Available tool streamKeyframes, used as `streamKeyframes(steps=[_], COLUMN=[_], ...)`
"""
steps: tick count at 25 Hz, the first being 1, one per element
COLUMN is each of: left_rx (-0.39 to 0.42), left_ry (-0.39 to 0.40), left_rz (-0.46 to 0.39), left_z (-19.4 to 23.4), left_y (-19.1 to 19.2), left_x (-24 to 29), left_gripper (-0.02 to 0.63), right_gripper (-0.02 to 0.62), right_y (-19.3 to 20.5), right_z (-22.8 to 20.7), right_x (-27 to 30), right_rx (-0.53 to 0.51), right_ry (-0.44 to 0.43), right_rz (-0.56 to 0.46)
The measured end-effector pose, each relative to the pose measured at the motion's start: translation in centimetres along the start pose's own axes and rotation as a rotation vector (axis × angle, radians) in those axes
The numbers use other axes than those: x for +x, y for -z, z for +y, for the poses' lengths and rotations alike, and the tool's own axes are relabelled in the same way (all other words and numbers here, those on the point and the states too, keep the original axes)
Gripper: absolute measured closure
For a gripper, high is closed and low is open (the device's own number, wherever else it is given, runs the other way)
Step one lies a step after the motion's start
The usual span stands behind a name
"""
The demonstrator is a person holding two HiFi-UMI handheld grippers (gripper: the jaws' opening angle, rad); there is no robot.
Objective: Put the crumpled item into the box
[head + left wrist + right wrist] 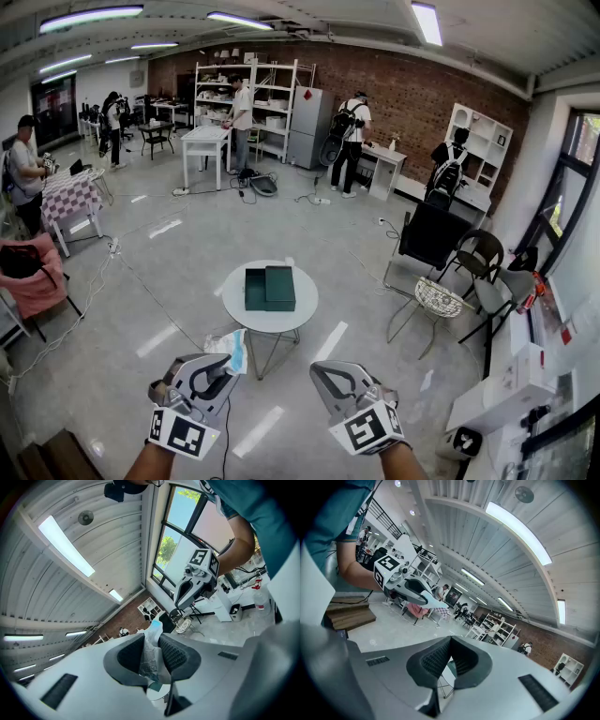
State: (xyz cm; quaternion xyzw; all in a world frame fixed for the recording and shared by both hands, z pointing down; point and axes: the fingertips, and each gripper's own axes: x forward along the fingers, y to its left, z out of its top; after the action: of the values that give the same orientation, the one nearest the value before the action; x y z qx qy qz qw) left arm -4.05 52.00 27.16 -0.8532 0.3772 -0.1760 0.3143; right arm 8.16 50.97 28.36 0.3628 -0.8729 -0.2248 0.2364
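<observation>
A dark green box [270,287] lies open on a small round white table [292,319] a few steps ahead of me on the floor. Near the bottom of the head view, my left gripper [228,364] is shut on a crumpled white and blue item [235,348]. In the left gripper view that crumpled item [151,656] is pinched between the ribbed pads of the left gripper [152,645] and sticks out past them. My right gripper [325,371] is held level beside it with nothing in it. In its own view, the right gripper [450,645] has its pads together.
A wire chair [439,300] and dark chairs [480,255] stand right of the table. A pink-draped chair [33,274] is at the left. White cabinets [497,394] line the right wall. Cables run over the floor. People [349,141] work at far benches.
</observation>
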Motion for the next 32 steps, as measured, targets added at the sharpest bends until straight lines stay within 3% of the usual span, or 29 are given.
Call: streamKeyframes(steps=[21,32], left_rx=[-0.006,-0.029], left_ry=[0.001,0.007], left_rz=[0.012,0.016], left_z=[-0.6,1.1], left_y=[0.7,3.7], left_x=[0.0,-0.5], left_gripper=[0.503,0.503], right_gripper=[0.555,0.555], right_y=[0.6,0.1], right_z=[0.3,0.8], right_x=[-0.1,3.0], right_rx=[0.035,0.048], right_ry=[0.007,0.006], right_rz=[-0.027,-0.012])
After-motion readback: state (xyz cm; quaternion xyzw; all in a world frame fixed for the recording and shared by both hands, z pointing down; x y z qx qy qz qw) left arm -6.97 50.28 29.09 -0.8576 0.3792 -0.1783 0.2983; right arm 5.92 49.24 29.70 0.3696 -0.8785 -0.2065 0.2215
